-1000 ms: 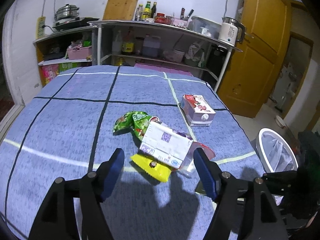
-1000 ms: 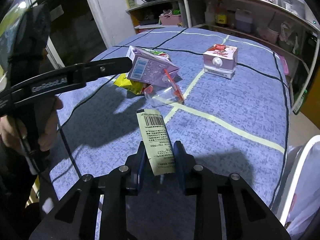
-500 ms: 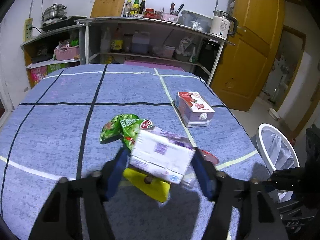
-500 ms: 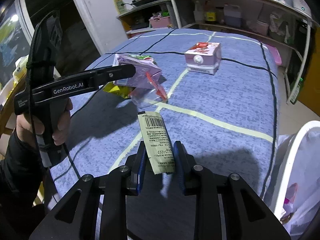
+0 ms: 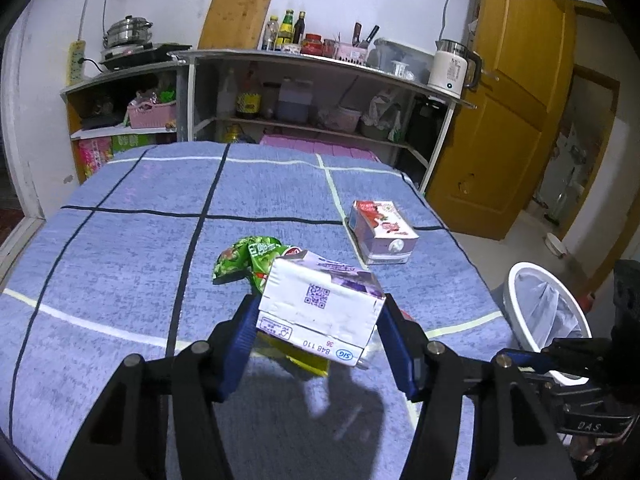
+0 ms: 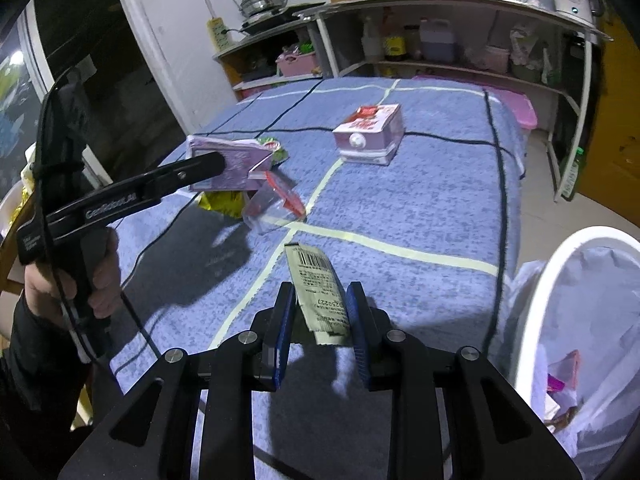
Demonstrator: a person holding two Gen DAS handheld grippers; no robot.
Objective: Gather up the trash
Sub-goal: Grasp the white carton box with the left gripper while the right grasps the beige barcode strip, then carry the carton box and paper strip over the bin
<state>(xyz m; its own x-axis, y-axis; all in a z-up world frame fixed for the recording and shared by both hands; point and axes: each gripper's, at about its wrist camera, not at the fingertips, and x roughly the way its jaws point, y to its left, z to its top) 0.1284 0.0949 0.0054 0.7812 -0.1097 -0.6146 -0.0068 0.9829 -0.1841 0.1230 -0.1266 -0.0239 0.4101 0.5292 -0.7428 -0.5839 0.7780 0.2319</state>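
The left gripper (image 5: 320, 344) has its jaws clamped on the two sides of a purple carton (image 5: 320, 312), which sits between the blue pads with its white, QR-printed end facing the camera. From the right wrist view the carton (image 6: 224, 164) appears lifted a little above the other litter. Just beneath and behind it lie a yellow wrapper (image 5: 300, 360), a green snack bag (image 5: 248, 258) and a clear plastic piece with red trim (image 6: 276, 200).

The right gripper (image 6: 320, 320) has its jaws closed on a barcode-printed wrapper (image 6: 316, 288), which stands up between the pads and leans away from the camera.

Farther along the surface (image 5: 120, 260), well apart from the pile, a pink carton (image 5: 380, 230) lies on its side near a black line of the blue checked cloth. Off the right edge stands a white-rimmed bin (image 6: 560, 300) lined with a bag, with some scraps already inside.

Behind the surface a shelving unit (image 5: 320, 64) holds bottles, jugs and a kettle (image 5: 452, 68); a steel pot (image 5: 128, 32) sits at the left and a yellow door (image 5: 508, 120) at the right.
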